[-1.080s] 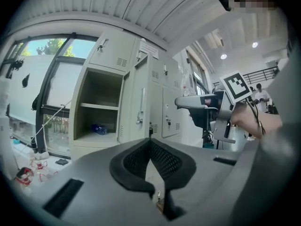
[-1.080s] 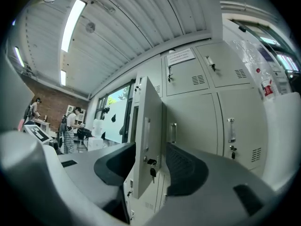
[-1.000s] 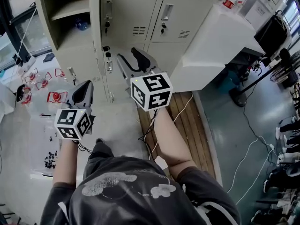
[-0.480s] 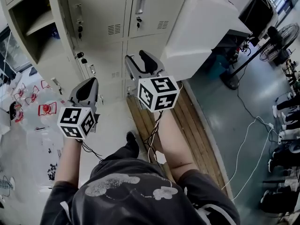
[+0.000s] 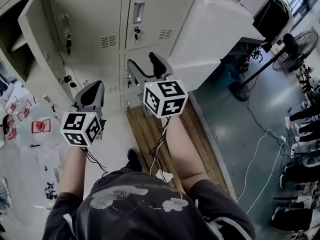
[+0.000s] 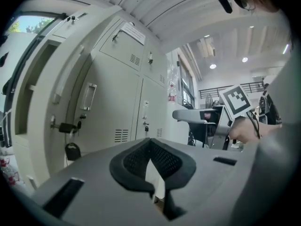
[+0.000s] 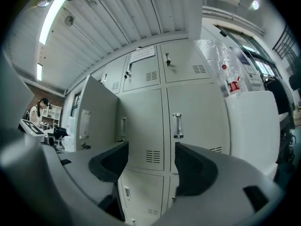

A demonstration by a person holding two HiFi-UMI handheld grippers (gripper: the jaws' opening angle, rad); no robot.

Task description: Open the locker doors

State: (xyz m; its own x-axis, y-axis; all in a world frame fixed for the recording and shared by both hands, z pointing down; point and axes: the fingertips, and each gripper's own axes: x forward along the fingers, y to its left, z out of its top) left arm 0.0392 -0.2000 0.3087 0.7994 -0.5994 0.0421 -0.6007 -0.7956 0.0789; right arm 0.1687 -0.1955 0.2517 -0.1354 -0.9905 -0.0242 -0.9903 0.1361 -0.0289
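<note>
Pale grey locker doors (image 5: pixel 150 14), handles and vents, shut; far-left door (image 5: pixel 42 34) swung open

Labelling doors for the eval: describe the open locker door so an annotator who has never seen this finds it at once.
Start from the grey locker bank straight ahead of the person. The open door is at its left end in the head view. It alone is swung outward with the dark compartment showing behind it, while the other doors to its right sit shut and flush.
</note>
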